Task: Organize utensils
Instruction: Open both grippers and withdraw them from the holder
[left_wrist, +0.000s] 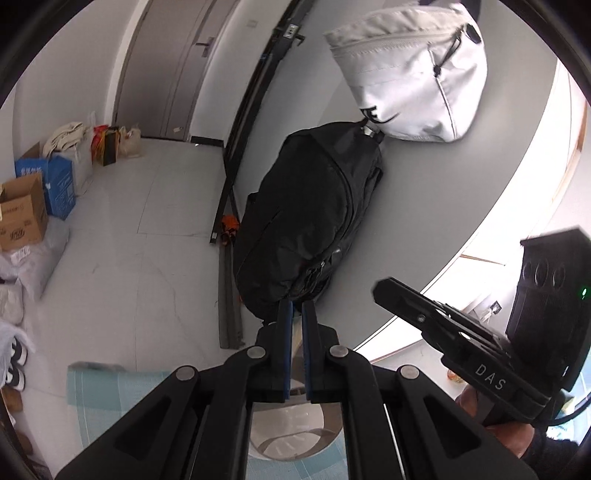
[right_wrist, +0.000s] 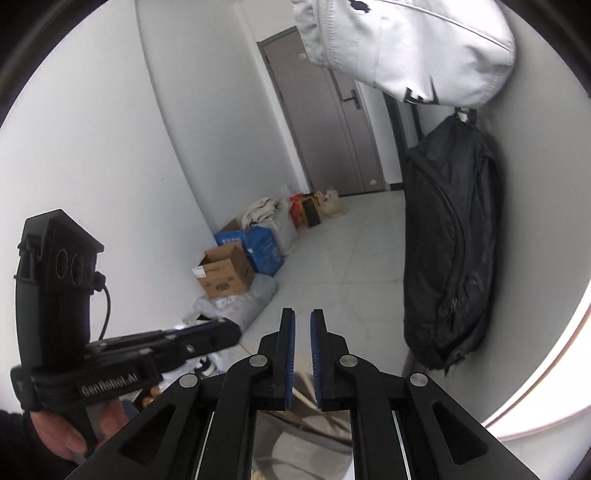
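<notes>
- We hold the left gripper (left_wrist: 296, 317) with its blue pads nearly together, a thin gap between them and nothing gripped.
- We hold the right gripper (right_wrist: 303, 332) with a narrow gap between its pads, also gripping nothing.
- We see no utensils in either view.
- The black backpack (right_wrist: 448, 243) hangs on the wall; its contents are hidden.
- Above the backpack hangs a white bag (right_wrist: 410, 48), zipped.
- Across the floor from the backpack, an open cardboard box (right_wrist: 225, 273) and a blue box (right_wrist: 264, 247) stand by the wall; we cannot tell their contents.

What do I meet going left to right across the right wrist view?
Left gripper held in the left hand → brown cardboard box → blue box → grey door → black backpack hanging on the wall.
</notes>
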